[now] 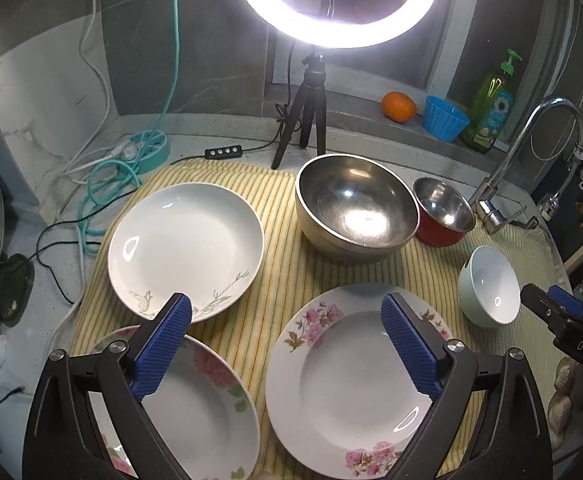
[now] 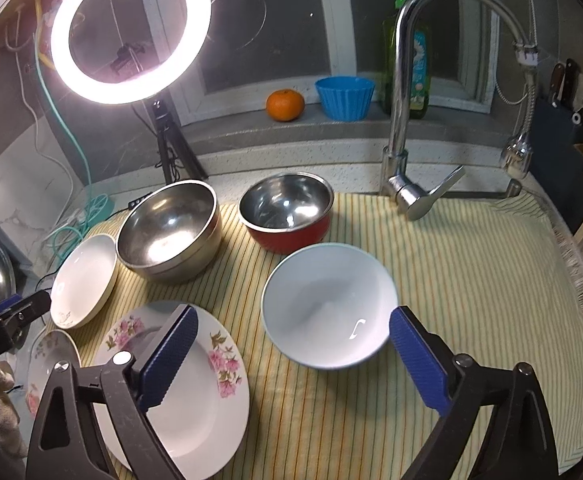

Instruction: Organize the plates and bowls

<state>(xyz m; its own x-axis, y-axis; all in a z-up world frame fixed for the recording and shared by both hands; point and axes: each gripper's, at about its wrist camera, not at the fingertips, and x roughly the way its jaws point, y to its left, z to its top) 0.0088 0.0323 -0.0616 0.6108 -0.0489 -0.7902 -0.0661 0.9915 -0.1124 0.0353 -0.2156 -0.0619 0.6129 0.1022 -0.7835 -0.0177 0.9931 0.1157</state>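
The left tongs (image 1: 287,328) stand wide with nothing between the pads, above the gap between two flowered plates. The pink-flowered plate (image 1: 343,380) lies under the right pad; the second flowered plate (image 1: 195,408) lies under the left pad, with its near-left rim past the edge of the yellow striped cloth (image 1: 275,200). Behind them sit a white deep plate (image 1: 185,246), a large steel bowl (image 1: 355,208) and a red steel-lined bowl (image 1: 443,212) almost touching it.

The right tongs (image 2: 293,328) also stand wide and empty, above the near rim of the white ceramic bowl (image 2: 327,304), which stands apart from the other dishes. To its right the cloth lies bare out to its fringed edge, up to the faucet (image 2: 407,120) on the counter (image 2: 291,156).
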